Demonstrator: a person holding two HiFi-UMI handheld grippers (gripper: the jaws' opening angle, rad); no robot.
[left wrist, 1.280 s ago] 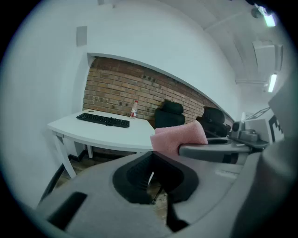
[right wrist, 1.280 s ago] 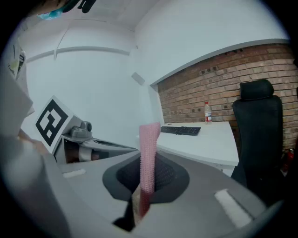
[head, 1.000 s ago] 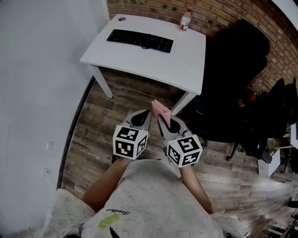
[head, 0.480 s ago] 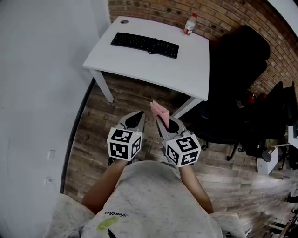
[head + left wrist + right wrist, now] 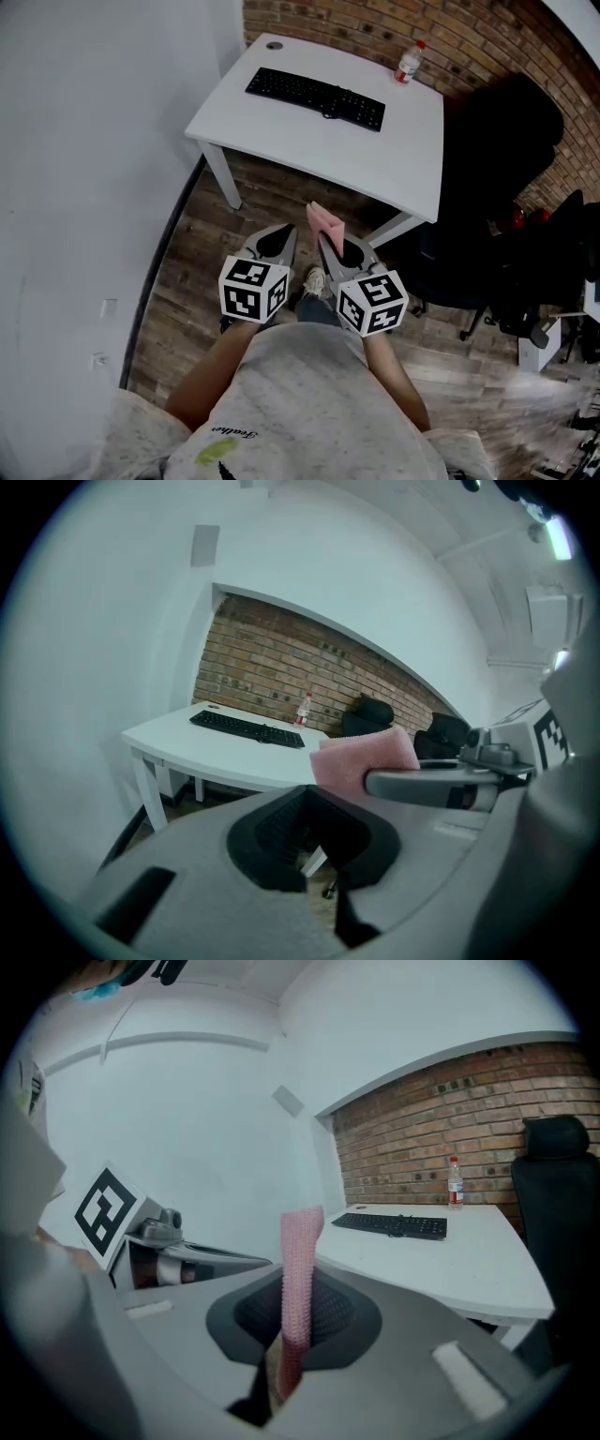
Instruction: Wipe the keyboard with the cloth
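- Wood floor (image 5: 187, 272) w/ white wall on the left and brick wall (image 5: 487, 37) behind the desk.
- White desk (image 5: 309, 141): far edge runs along the brick wall, near edge faces the person.
- Black office chair (image 5: 497, 178) just off the desk's right edge.
- Person standing back from the desk's near edge, grey shirt (image 5: 300, 403) at the bottom of the head view, one shoe (image 5: 315, 279) showing btwn the grippers.
- Black keyboard (image 5: 315, 97) flat on the desk, parallel to the far edge, closer to the far-left corner than to the right edge.
- Left gripper (image 5: 274, 242) held over the floor, tips pressed together, nothing btwn them.
- Right gripper (image 5: 328, 234) just beside it, jaws pinching the pink cloth.
- Pink cloth (image 5: 324, 218) sticks up past the R jaw tips, over the floor, short of the desk's near edge, well apart from the keyboard.
- Water bottle (image 5: 408, 63) upright at the desk's far-right corner, apart from the keyboard's right end.
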